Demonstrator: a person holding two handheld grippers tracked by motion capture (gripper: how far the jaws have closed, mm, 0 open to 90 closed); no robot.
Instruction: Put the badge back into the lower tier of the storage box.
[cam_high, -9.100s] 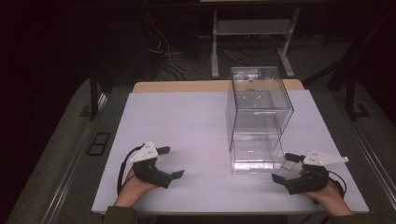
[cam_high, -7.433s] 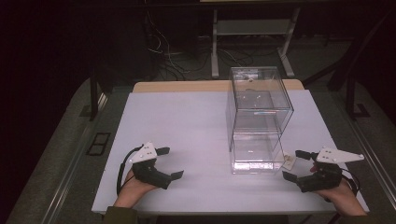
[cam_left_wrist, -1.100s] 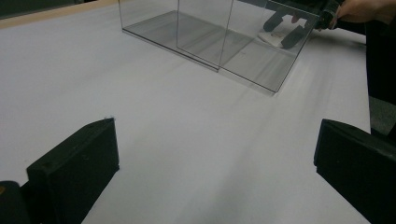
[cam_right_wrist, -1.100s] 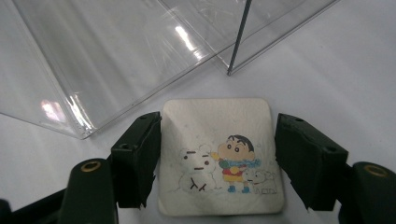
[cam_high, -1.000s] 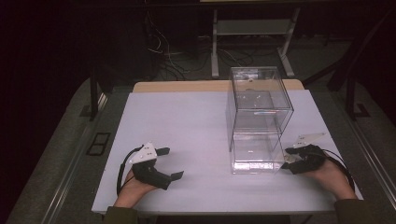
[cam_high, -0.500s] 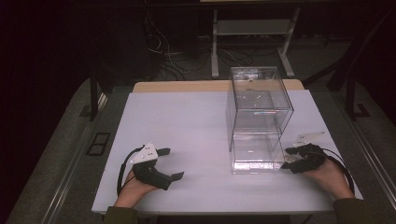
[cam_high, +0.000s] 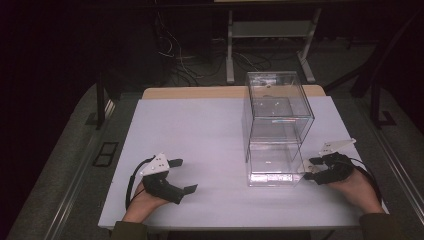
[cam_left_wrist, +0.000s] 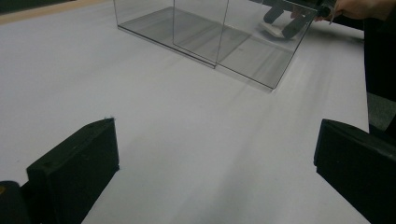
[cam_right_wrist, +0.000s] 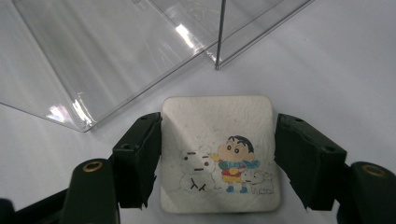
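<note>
Broad white table (cam_high: 210, 130), bare across its middle and left. Tall clear box (cam_high: 277, 127) just beyond right gripper (cam_right_wrist: 217, 158), clamped on both side edges of small cartoon tile (cam_right_wrist: 217, 154) lying flat. Left gripper (cam_high: 186, 176) wide apart, empty.

Dim lab, white table (cam_high: 200, 130), cables on floor (cam_high: 175, 55); metal stand (cam_high: 272, 30) behind
</note>
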